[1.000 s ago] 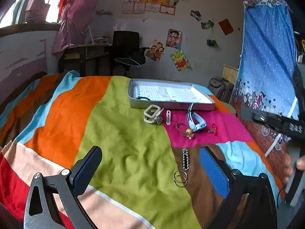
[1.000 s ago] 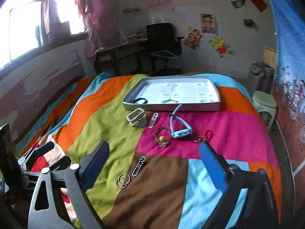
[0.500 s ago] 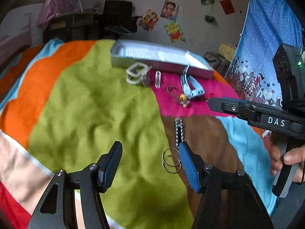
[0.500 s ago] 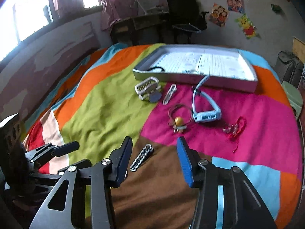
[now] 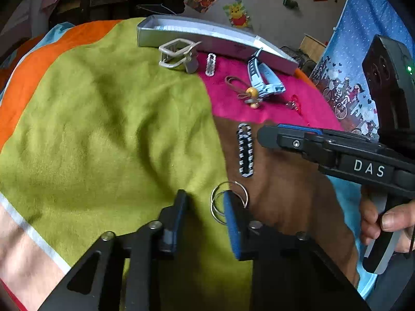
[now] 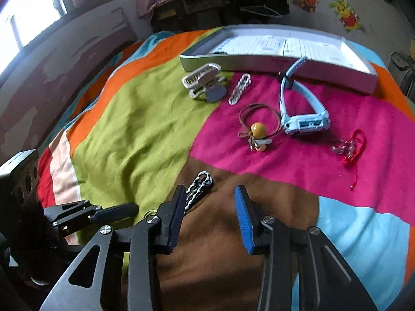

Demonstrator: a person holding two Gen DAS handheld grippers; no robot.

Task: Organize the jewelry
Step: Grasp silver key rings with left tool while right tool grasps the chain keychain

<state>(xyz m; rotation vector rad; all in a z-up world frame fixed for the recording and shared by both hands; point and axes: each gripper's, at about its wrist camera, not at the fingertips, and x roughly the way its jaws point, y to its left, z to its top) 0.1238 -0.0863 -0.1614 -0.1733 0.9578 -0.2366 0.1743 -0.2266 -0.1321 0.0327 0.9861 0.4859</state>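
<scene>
Silver hoop rings [image 5: 228, 202] beside left gripper [image 5: 205, 216] jaws, both grippers' jaws parted, right gripper [image 6: 208, 216] near chain bracelet [image 6: 198, 185]

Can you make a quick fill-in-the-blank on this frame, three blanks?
1. The blue watch lies on the ____ patch of the blanket.
2. The left claw has one finger over the pair of ____ rings.
3. The black-and-white chain lies on the ____ patch, beside the right claw.

Missing words: pink; silver; brown
</scene>
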